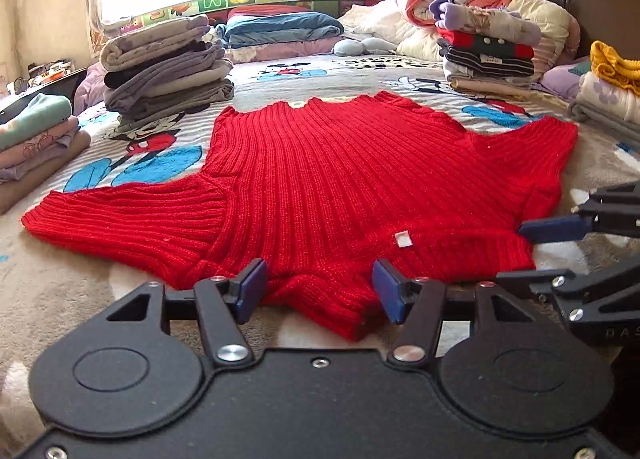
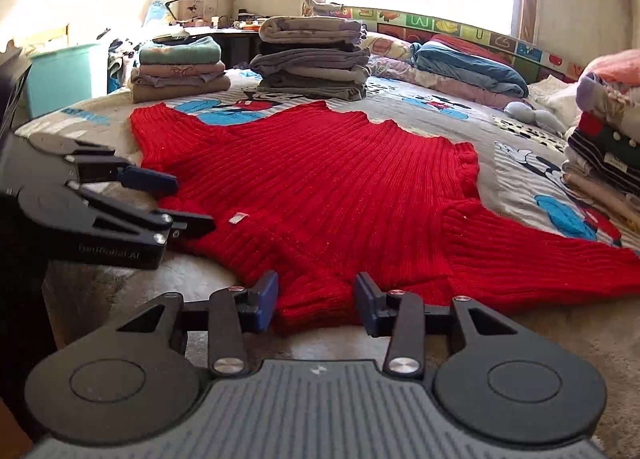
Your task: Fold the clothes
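Bare bedspread (image 1: 280, 79) lies open beyond red sweater (image 1: 340, 179). Grey folded stack (image 1: 168, 67) blocks far left; striped stack (image 1: 488, 55) blocks far right. Pastel stack (image 2: 180, 67) crowds the left edge.

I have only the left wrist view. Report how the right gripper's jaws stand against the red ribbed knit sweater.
Observer: The right gripper is open. Its blue pads sit either side of a thick fold at the near edge of the red ribbed knit sweater and look clear of it.
Operator: Now tell me what stands past the bed's corner, beyond the folded piles.
Observer: A turquoise plastic bin stands there, just outside your frame, next to the folded pile topped with a green garment.
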The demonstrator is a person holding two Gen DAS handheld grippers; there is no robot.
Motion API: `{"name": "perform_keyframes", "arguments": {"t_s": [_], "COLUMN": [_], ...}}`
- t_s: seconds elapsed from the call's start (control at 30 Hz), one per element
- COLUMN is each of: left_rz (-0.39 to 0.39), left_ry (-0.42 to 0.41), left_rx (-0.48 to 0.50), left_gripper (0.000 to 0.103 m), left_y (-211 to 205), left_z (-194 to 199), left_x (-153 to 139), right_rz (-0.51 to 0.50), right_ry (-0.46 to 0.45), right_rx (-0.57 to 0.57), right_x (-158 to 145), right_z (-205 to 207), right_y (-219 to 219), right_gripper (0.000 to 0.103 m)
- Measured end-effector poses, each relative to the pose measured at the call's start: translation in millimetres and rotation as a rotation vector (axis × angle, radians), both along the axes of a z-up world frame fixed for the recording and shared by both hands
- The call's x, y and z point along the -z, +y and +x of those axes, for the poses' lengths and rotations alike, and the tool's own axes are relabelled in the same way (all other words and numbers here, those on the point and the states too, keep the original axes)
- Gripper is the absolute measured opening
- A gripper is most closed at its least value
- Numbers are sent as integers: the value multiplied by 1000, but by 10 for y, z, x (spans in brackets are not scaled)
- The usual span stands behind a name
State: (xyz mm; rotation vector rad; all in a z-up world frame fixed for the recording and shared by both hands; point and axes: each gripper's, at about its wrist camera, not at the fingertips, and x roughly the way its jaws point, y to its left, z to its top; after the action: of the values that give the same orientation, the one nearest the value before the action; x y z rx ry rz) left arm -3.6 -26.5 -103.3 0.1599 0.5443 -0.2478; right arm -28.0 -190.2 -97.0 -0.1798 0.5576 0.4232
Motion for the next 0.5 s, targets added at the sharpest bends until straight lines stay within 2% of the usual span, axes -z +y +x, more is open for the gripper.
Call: {"name": "perform_keyframes", "arguments": {"t_s": [0.03, 0.17, 0.27, 0.37, 0.43, 0.5], "left_rz": [11, 23, 15, 8, 12, 20], "left_ry": [-5, -15, -44, -76, -87, -94], "left_rx": [5, 22, 34, 44, 49, 52], "left_gripper": [58, 60, 63, 68, 74, 75], "left_y": [-17, -74, -94, -111, -136, -166], "left_z": [-25, -86, -112, -136, -130, -116], "left_x": [0, -22, -67, -114, -110, -95], "right_rz": [12, 148, 339, 581, 714, 821], "right_ry": [26, 138, 215, 276, 304, 310], "right_rx": [4, 57, 134, 244, 322, 393], "right_x": [5, 19, 38, 117, 174, 211], "right_z": [-7, -14, -10, -39, -53, -69], "right_y": [-8, -160, -390, -678, -863, -1029], "right_gripper": [51, 58, 58, 57, 56, 57]}}
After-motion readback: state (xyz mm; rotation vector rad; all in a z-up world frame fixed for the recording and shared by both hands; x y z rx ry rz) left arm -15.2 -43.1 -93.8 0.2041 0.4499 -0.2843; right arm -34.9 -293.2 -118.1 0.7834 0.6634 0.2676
